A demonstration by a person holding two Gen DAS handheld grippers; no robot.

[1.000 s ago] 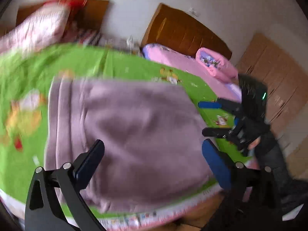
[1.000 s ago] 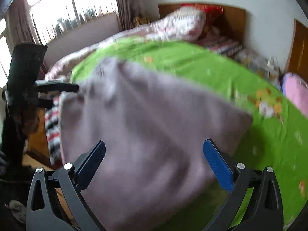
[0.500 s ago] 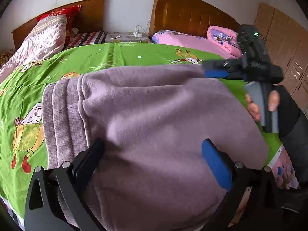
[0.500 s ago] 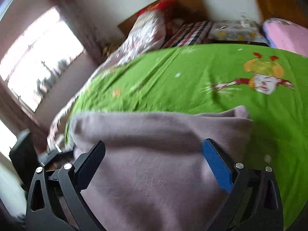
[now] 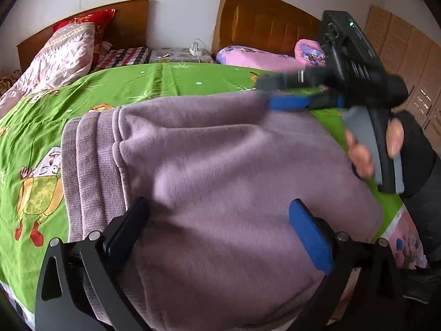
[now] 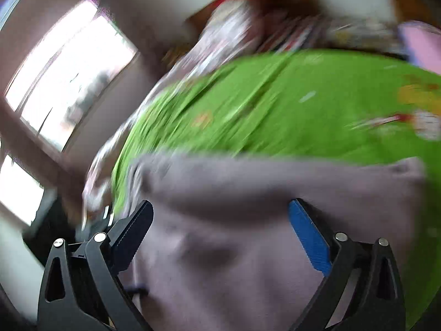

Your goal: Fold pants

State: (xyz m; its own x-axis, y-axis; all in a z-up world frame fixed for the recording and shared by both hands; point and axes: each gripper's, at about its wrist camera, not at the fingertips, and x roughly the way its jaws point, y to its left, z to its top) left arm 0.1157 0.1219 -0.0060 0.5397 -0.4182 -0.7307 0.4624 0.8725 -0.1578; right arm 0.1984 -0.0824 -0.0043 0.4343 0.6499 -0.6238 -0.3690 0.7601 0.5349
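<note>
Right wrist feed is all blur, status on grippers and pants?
Left gripper open over pants. Right gripper open at far edge, empty. Pants folded on green sheet. No obstruction.

fuzzy knit pants (image 5: 220, 171), matt cotton bedsheet (image 5: 171, 82)

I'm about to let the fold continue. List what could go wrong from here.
1. The pants lie close to the near edge of the green bedsheet; a push might slide them off.
2. The right gripper is over the far corner and blurred, so it may drag the fold askew.
3. The left gripper is open, pinning nothing.
</note>
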